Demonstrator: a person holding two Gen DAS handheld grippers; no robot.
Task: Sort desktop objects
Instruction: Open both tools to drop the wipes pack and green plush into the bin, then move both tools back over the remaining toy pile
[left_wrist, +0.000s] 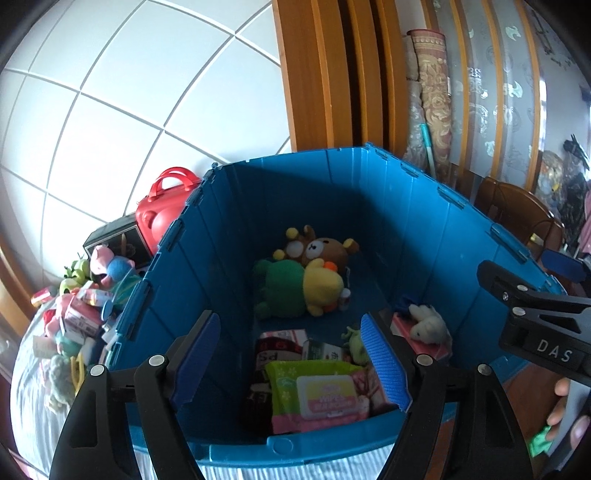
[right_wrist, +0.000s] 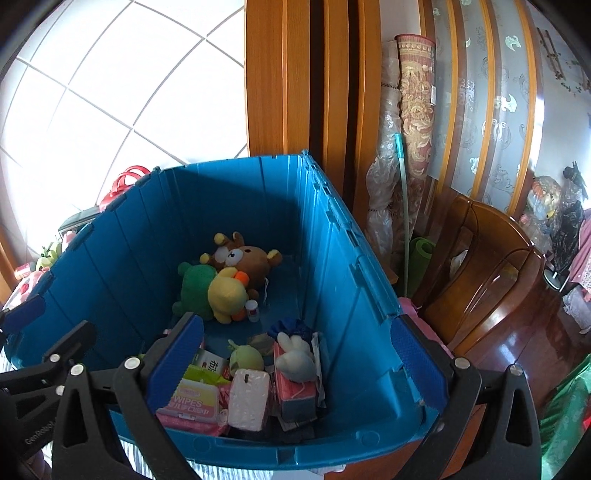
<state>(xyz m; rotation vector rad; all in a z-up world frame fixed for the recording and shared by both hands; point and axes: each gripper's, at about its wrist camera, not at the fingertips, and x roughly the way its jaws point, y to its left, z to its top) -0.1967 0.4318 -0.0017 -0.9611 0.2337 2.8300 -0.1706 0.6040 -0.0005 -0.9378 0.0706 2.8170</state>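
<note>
I hold my left claw (left_wrist: 291, 354) and right claw (right_wrist: 299, 362) spread wide and empty above the blue crate (left_wrist: 332, 192). Inside it lie plush toys (left_wrist: 306, 273) and a wipes pack (left_wrist: 317, 395); more toys (left_wrist: 85, 306) sit piled left of it.

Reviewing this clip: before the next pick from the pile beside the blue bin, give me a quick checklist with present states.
1. Left tool open and empty: ok.
2. Right tool open and empty: ok.
3. Blue bin has free floor space for more items: ok.
4. Unsorted pile left of the bin still holds items: ok.
5. Wipes pack lies settled inside the bin: ok.
6. Path from the left tool to the pile unobstructed: cannot tell.
</note>
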